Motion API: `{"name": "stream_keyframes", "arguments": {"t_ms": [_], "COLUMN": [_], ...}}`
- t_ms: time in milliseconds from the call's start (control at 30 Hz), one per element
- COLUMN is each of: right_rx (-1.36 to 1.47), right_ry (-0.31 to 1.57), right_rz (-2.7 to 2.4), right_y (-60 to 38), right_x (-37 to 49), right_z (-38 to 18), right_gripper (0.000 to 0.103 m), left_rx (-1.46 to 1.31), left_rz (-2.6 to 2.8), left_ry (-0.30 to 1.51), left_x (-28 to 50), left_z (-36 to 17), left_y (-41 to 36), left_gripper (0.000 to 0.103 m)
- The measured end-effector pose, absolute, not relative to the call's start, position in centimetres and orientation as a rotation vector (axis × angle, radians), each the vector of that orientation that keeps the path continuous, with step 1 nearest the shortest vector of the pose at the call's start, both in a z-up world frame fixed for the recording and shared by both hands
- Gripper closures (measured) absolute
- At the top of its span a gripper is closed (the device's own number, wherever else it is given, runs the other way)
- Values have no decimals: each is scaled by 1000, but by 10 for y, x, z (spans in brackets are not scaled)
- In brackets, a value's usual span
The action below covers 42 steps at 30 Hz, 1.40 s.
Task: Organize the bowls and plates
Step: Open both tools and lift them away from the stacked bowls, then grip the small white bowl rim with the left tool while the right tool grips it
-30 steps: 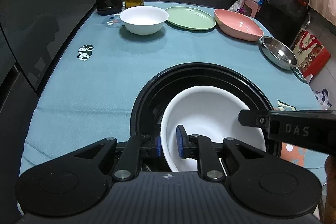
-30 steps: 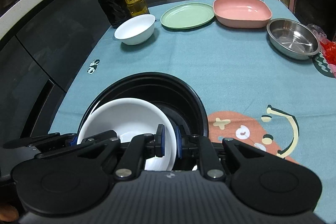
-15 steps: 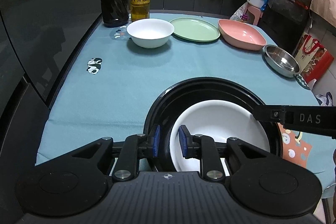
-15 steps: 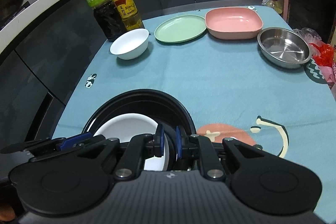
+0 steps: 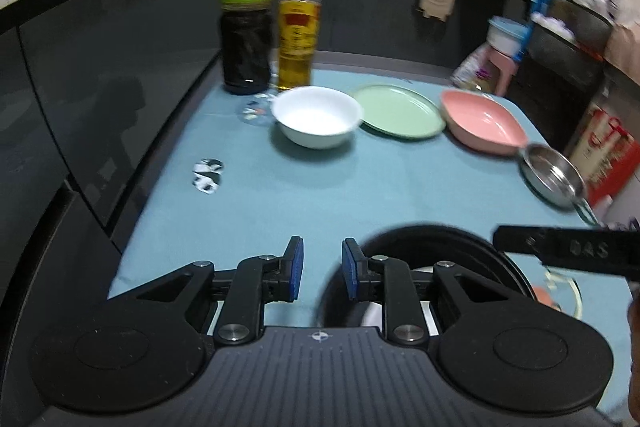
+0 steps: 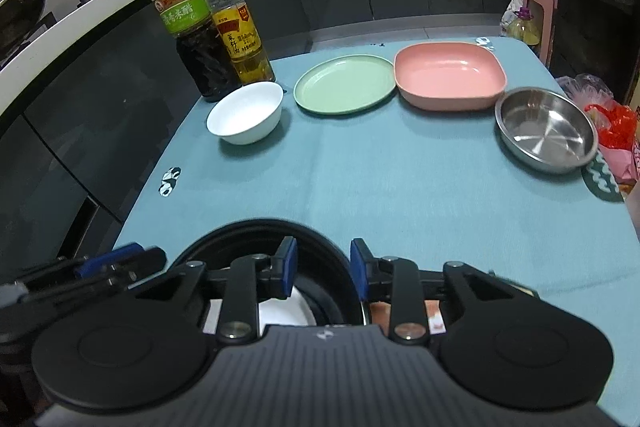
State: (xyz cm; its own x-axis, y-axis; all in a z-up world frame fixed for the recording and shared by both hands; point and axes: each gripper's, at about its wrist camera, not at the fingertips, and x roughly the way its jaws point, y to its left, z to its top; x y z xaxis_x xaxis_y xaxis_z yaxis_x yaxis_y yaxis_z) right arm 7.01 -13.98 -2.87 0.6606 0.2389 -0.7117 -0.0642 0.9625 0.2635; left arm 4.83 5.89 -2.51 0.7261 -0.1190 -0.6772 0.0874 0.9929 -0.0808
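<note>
Counting what's on the blue counter (image 6: 400, 187): one small white bowl (image 6: 245, 113), one green plate (image 6: 345, 83), one pink dish (image 6: 449, 74), one steel bowl (image 6: 546, 129), plus two bottles (image 6: 216, 31) at the back. Nearest the cameras, one white plate (image 6: 284, 311) lies inside one black pan (image 6: 316, 239). Left tool (image 5: 321, 269) is released with nothing between its jaws; right tool (image 6: 323, 271) is opening above the pan's rim, gripping nothing.
</note>
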Motion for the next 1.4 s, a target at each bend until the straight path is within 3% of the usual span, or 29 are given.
{"name": "stream_keyframes", "arguments": {"t_ms": [800,1400], "right_rx": [198,201], "right_ry": [927,959], "right_rz": [183,244], "right_y": [-106,-83], "right_x": [216,268], "right_z": [-28,-63], "right_gripper": [84,84], "left_rx": [-208,-268], "left_rz": [9,-32], "left_ry": [820,851], "left_x": [219,264], "left_z": [-46,-81], "left_y": [90,86], "left_gripper": [83,85]}}
